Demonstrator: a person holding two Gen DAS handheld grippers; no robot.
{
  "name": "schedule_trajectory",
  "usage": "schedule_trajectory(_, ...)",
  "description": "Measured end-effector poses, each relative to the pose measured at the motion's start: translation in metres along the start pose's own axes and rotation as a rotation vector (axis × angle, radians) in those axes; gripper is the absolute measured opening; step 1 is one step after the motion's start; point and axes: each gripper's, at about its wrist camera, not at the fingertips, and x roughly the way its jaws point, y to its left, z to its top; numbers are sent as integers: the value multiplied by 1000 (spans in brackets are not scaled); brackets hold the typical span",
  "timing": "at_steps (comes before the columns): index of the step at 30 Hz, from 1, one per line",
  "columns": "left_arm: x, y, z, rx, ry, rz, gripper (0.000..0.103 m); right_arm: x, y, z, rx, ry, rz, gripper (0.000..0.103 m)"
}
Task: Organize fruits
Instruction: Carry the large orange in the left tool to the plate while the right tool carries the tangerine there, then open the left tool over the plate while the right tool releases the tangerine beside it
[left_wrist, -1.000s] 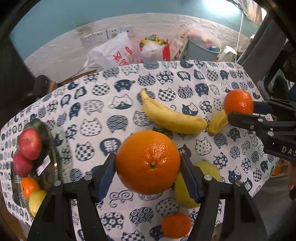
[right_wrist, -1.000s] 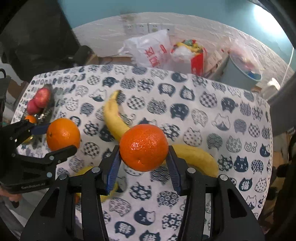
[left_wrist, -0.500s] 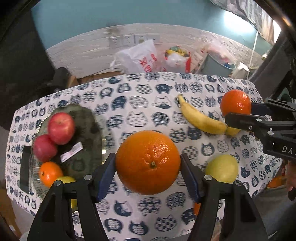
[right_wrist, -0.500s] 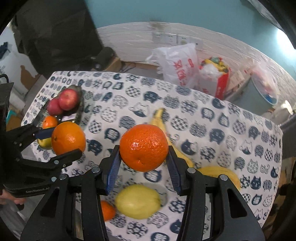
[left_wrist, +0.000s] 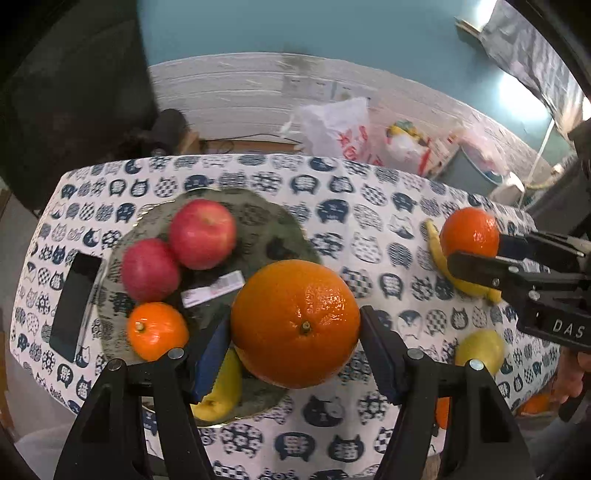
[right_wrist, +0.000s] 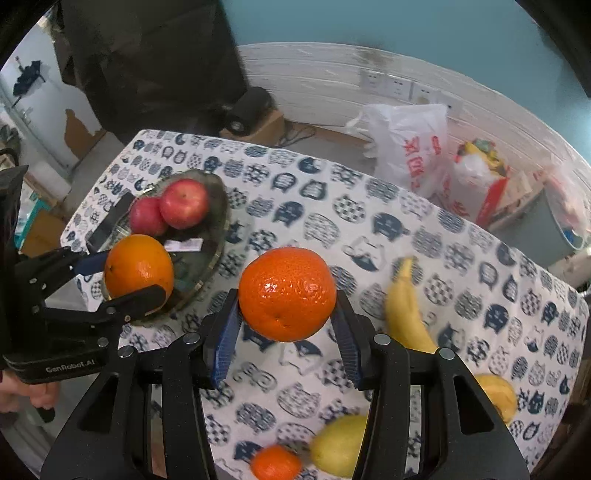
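Here, my left gripper (left_wrist: 295, 349): its blue pads are clamped on the big orange (left_wrist: 295, 324), which I hold in the air over the near edge of the plate (left_wrist: 258, 221).
My right gripper (right_wrist: 287, 334): pinching the smaller orange (right_wrist: 287, 294) between both pads, lifted above the cloth, to the right of the plate.
Plate: a dark round dish at the left end of the table; it carries two red apples (left_wrist: 202, 233) touching each other, a small mandarin (left_wrist: 157, 331) at its near rim, a yellow fruit (left_wrist: 221, 391) partly hidden behind my left finger, and a white label (left_wrist: 213, 289) lying flat.
Beside the plate: a black phone (left_wrist: 74, 306) lies on the cloth just left of the rim.
Tablecloth (right_wrist: 461, 258): white with dark cat faces, covering the whole table.
Loose fruit: a banana (right_wrist: 408, 310) lies to the right of my right gripper; a lemon-yellow fruit (right_wrist: 340, 445) and another small mandarin (right_wrist: 275, 462) sit near the front edge, blurred.
Beyond the table: a white plastic bag (right_wrist: 410, 147) on the floor by the wall.
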Motion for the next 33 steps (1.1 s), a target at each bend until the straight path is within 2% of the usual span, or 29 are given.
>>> schedule_trajectory(6,2,32,3,-48,-9,29,70,20,23,15,-31,14,33,48)
schedule_trajectory(13,19,56,2,-84,23,30,70,44,46,30,-49,43,64,48)
schedule_trajectory(26,50,71,6,-110,80,22,69,74,69,44,-63,88,82,48)
schedule_trajectory(33,43,78,5,-132,65,41,68,85,73,42,-60,116,90,48)
